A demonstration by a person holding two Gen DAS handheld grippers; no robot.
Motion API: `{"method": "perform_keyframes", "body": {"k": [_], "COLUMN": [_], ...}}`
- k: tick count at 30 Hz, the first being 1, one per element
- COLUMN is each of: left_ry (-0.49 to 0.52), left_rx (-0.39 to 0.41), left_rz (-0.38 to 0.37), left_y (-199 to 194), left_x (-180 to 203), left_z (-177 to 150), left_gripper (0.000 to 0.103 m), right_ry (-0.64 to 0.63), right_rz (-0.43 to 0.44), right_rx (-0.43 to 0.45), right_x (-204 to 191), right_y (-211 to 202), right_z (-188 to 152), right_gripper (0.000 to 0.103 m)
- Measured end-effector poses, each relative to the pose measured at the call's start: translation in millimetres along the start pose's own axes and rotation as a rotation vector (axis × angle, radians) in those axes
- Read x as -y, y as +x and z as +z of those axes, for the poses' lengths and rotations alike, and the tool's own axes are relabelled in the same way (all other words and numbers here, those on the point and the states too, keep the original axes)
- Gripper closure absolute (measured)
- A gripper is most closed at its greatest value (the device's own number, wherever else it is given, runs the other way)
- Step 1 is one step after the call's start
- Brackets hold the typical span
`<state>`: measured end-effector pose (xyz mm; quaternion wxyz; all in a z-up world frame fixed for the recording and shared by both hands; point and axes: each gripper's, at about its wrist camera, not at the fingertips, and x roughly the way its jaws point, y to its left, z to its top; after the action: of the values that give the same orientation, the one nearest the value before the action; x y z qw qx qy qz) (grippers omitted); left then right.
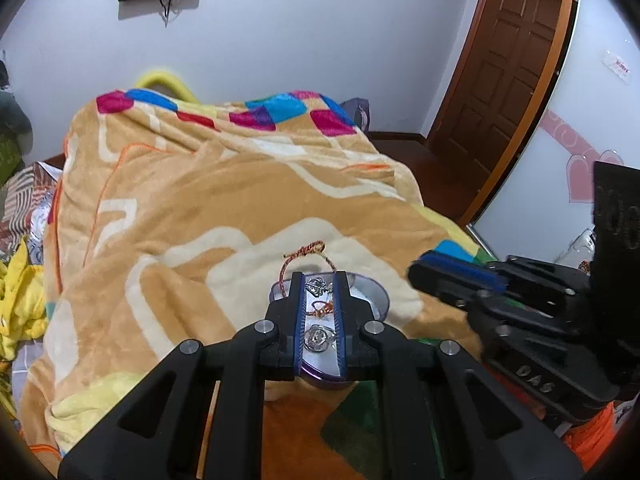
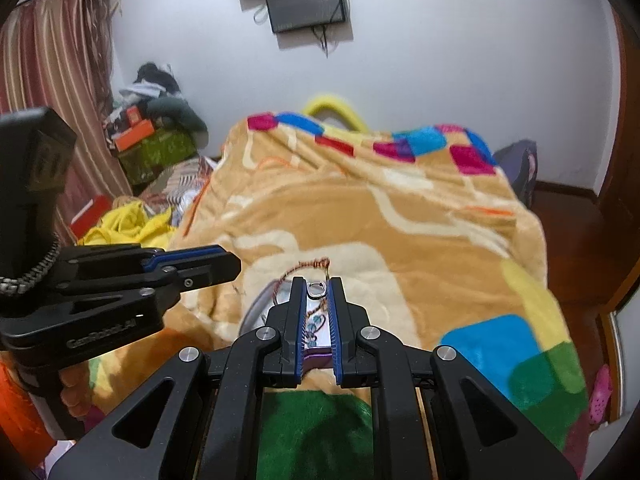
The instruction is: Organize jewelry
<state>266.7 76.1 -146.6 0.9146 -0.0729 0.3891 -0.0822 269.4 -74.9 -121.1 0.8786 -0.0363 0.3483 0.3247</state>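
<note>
Lying on the plush, rumpled tan blanket (image 1: 180,208), a shallow purple-rimmed translucent oval tray (image 1: 372,292) of silvery rings with a twisted red-gold cord bracelet (image 1: 304,250) at its far rim, straddled by the nearly closed, empty ribbed left gripper (image 1: 319,280), beside the right gripper (image 2: 316,284), pressed together, empty

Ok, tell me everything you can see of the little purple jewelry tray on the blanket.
The purple tray is small and rounded, of translucent plastic with a pale lining. It lies flat on the orange blanket. Inside lie a silver crown-like piece, a small reddish ring and a silver ring. A red braided cord loops over its far rim onto the blanket. Neither gripper clearly touches it.
</note>
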Motion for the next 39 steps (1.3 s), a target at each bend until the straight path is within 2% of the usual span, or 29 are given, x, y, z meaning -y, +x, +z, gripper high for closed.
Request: {"method": "perform_keyframes", "body": {"k": [4, 11, 20, 23, 28, 32, 35, 39], "left_ry": [-0.009, -0.019, -0.047, -0.038, -0.024, -0.01, 0.016, 0.047], "left_rx": [-0.037, -0.079, -0.082, -0.069, -0.015, 0.05, 0.117, 0.238], "left_rz": [-0.01, -0.013, -0.024, -0.014, 0.002, 0.017, 0.044, 0.072], "left_y": [16, 34, 30, 21, -7, -40, -72, -124], "left_x": [-4, -9, -15, -13, -8, 0, 12, 29], "left_z": [-5, -10, -7, -5, 0, 5, 9, 9], "left_gripper": [0.091, 0.091, 0.091, 0.091, 0.075, 0.071, 0.07, 0.06], "right_ry": [0.016, 0.013, 0.011, 0.018, 0.005, 0.001, -0.004, -0.02], "right_rz": [0.013, 0.024, 0.025, 0.032, 0.014, -0.006, -0.029, -0.059], "right_rx": [-0.066, -0.122, -0.175, -0.187, -0.144, -0.07, 0.015, 0.152], "right_x": [5, 9, 8, 7, 2, -4, -12, -26], "right_y": [22, 36, 44, 42, 20, -13, -49, -104], "right_z": [-7, -10, -9, -8, 0, 10, 16, 22], "right_gripper": [0.094, 0.094, 0.093, 0.091, 0.087, 0.087, 0.086, 0.086]}}
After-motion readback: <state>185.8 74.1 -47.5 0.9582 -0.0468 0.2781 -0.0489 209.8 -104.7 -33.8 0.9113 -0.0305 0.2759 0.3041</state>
